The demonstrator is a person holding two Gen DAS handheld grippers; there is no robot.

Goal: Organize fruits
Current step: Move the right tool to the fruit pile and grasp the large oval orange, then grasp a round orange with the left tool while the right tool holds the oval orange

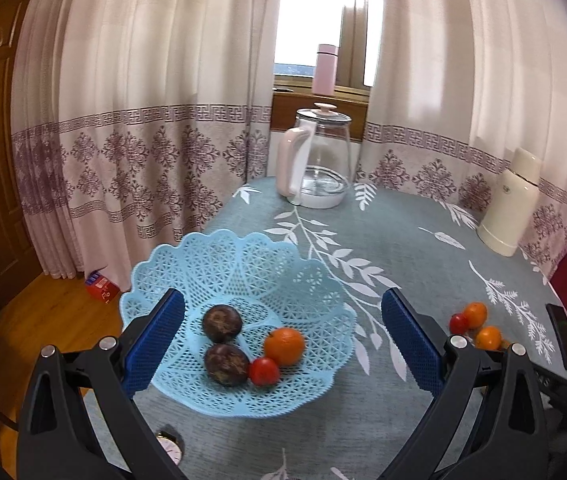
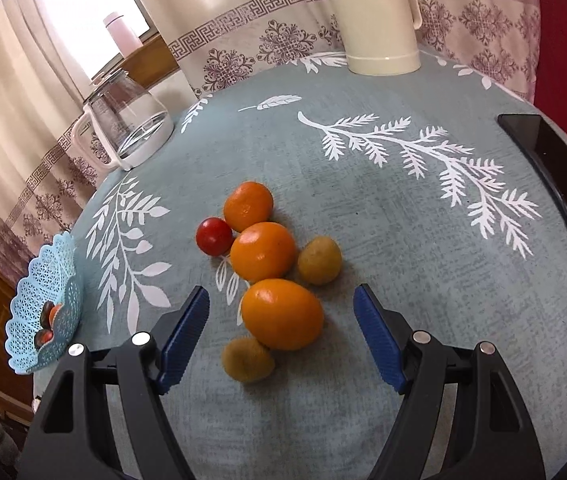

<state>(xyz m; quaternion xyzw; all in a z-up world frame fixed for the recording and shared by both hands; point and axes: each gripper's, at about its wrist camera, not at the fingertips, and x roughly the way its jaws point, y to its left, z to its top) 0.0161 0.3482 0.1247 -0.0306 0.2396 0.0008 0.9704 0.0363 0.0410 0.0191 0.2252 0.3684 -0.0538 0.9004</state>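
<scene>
A light-blue lattice basket [image 1: 187, 264] sits at the table's left edge, holding two dark brown fruits [image 1: 222, 323], an orange [image 1: 284, 346] and a small tomato [image 1: 264, 371]. My left gripper [image 1: 283, 336] hovers open over the basket, empty. On the cloth to the right lies a loose cluster: three oranges [image 2: 282, 314], a red tomato [image 2: 214, 236] and two yellowish-brown fruits [image 2: 319, 260]. My right gripper [image 2: 281, 320] is open, its fingers either side of the nearest orange without touching it. The basket [image 2: 29, 308] shows at the far left of the right wrist view.
A glass kettle with a pink handle [image 1: 315, 156] stands at the table's back, a cream thermos [image 2: 375, 12] at the back right. A black phone [image 2: 551, 176] lies near the right edge. A pink bottle [image 1: 325, 68] sits on the windowsill; a red box [image 1: 101, 286] lies on the floor.
</scene>
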